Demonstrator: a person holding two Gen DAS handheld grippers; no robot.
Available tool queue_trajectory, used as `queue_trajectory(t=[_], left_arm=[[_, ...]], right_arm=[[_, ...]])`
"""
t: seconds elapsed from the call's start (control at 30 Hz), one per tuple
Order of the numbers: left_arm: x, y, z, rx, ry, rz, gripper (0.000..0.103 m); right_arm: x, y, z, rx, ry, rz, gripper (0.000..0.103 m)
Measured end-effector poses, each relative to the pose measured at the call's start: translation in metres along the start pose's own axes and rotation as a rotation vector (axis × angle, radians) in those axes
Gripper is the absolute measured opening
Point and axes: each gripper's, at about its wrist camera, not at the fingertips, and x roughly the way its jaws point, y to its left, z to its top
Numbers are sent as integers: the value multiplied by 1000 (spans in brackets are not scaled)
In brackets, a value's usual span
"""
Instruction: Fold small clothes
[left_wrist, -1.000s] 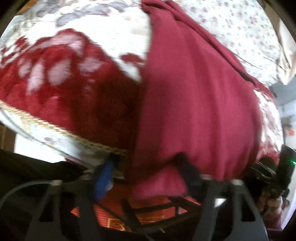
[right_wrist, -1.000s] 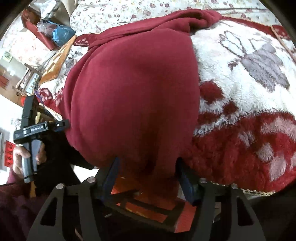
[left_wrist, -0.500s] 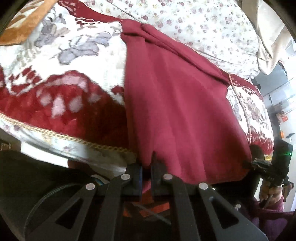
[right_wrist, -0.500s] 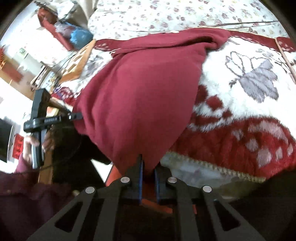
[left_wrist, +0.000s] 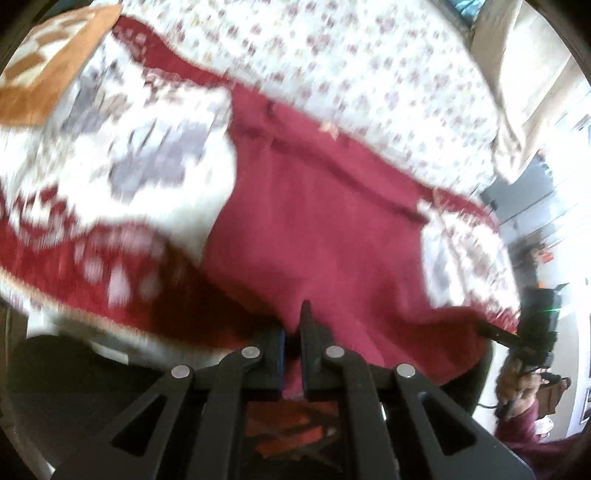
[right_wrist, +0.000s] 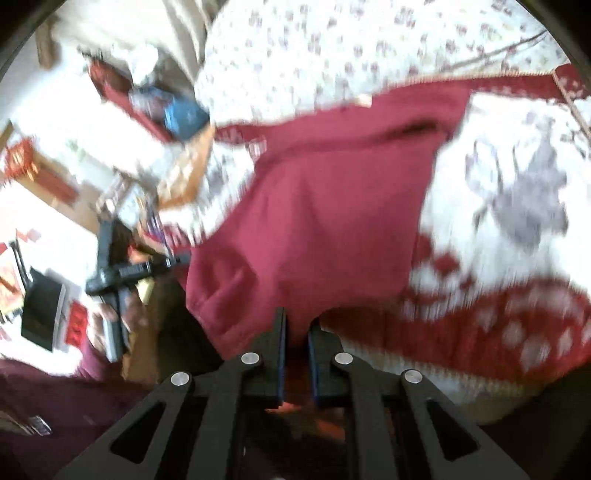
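**What I see around the work area**

From my seat I see a plush red-and-white blanket (left_wrist: 122, 206) with grey flower figures spread over the bed. Behind it lies a white sheet with small floral print (left_wrist: 369, 74). An orange patterned cushion (left_wrist: 44, 85) sits at the far left corner. In the right wrist view, a blue bag (right_wrist: 183, 114) rests among blurred clutter beside the bed.

Bed (left_wrist: 369, 66) — blanket (left_wrist: 122, 177), garment (left_wrist: 314, 221)
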Motion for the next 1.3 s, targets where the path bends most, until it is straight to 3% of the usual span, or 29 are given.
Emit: queue_trajectory(t=[0.27,0.43,0.67,0.8,0.87,0.9,0.93,0.97,1.0,1.03,1.07,1.13,1.23,1.3], left_arm=[[18,-22,105,23,-133,-14,6],[49,-18,160,-13,-164,8,6],[111,11,218,-117,-142,37,6],[145,32,229,-168,-120,23,6],[155,36,231,-169,-112,33,7],[156,38,233,-175,-112,26,11],[154,40,235,-185,-121,-7,16],[150,41,236,-191,-133,-29,35],[143,41,237,-197,-161,-36,60],[135,40,237,-201,-196,-25,69],[124,38,235,-197,-245,-3,75],[112,33,234,-159,-280,18,75],[112,25,231,-113,-275,49,76],[126,22,230,-91,-232,92,76]], right_arm=[[-2,-20,83,74,-218,-3,11],[23,-40,132,104,-222,-76,11],[67,-87,192,167,-202,-131,11],[96,-116,212,222,-182,-186,11],[106,-121,218,191,-190,-215,13],[108,-118,221,154,-202,-246,20],[107,-117,221,141,-209,-263,34],[101,-113,221,134,-229,-287,45],[94,-109,220,131,-264,-299,67],[79,-102,215,126,-329,-307,76],[71,-98,211,121,-351,-307,76],[65,-88,207,96,-344,-283,75],[84,-76,207,31,-266,-288,70],[110,-74,214,-5,-194,-349,66]])
